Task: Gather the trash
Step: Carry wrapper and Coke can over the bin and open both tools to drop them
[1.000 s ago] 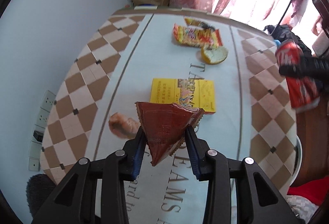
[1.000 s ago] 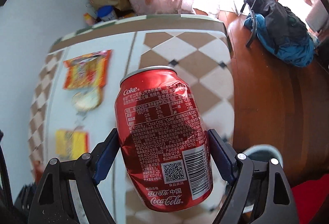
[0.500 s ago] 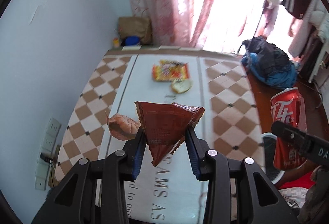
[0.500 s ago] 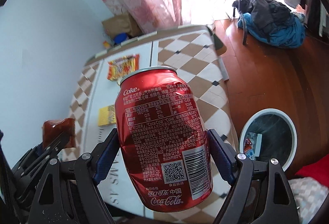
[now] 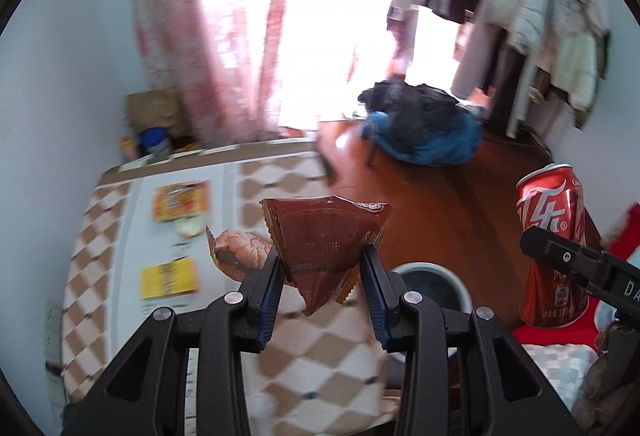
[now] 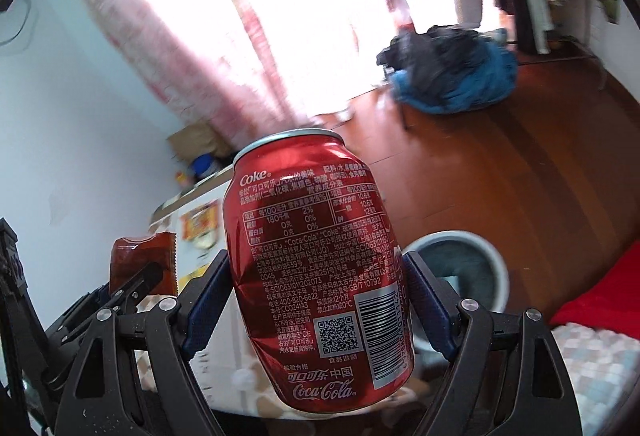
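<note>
My left gripper (image 5: 322, 270) is shut on a brown foil wrapper (image 5: 326, 236), held in the air above the table's right edge; the wrapper also shows in the right wrist view (image 6: 142, 264). My right gripper (image 6: 316, 300) is shut on a dented red Coca-Cola can (image 6: 316, 268), also seen in the left wrist view (image 5: 554, 248). A round white trash bin (image 5: 444, 282) stands on the floor beside the table, just beyond both grippers; it shows behind the can in the right wrist view (image 6: 476, 260).
On the checkered table (image 5: 288, 171) lie a yellow box (image 5: 168, 278), an orange snack packet (image 5: 182, 199), a pale round scrap (image 5: 190, 228) and a pinkish wrapper (image 5: 240, 250). A blue-black bag (image 5: 424, 131) lies on the wooden floor. A red cloth (image 6: 600, 288) is at the right.
Both grippers have swung right, away from the table, with wrapper and can held. The trash bin has come closer, now lying directly ahead of both grippers.
</note>
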Demonstrator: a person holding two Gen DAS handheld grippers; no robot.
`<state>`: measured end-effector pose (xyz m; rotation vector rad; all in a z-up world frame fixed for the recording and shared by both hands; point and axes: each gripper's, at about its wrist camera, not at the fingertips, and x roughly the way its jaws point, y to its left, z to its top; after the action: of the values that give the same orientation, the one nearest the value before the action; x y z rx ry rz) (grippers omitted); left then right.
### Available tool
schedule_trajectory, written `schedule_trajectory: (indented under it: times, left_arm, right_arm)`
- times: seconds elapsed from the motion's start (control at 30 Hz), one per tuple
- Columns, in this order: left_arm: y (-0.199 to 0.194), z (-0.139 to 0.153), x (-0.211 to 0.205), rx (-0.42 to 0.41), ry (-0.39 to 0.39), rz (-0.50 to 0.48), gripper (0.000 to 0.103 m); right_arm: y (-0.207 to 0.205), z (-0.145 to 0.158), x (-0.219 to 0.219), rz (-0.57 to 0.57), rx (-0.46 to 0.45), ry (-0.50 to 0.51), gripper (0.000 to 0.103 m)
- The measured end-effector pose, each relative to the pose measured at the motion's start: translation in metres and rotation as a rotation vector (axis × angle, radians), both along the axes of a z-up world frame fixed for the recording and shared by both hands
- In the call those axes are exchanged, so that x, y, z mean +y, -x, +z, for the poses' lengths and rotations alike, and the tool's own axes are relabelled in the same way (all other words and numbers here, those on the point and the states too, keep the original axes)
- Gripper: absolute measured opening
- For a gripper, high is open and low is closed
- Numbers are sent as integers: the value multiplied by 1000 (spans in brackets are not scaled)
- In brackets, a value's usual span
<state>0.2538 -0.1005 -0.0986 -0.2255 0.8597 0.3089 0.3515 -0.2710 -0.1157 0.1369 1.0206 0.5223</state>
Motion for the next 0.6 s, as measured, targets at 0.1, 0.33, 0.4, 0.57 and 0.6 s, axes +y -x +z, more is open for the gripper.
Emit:
schedule_trajectory:
  times: [0.1, 0.33, 0.4, 0.57, 0.6]
  left_arm:
    - [-27, -10, -33, 10, 13, -66, 34]
    - [-81, -51, -105, 82, 32, -187, 35]
    - [-95, -68, -120, 113, 31, -211, 34]
    - [-118, -118, -141, 204, 37, -243, 35]
    - [-121, -127, -143, 223, 43, -248, 35]
  right_arm:
    - [-16, -2, -40, -70, 6, 23, 85]
    - [-56, -46, -117, -189, 102, 71, 85]
    - [-65, -64, -131, -206, 141, 81, 85]
    - [-90, -120, -155, -221, 245, 107, 85]
    - [-99, -135, -157, -223, 273, 113, 85]
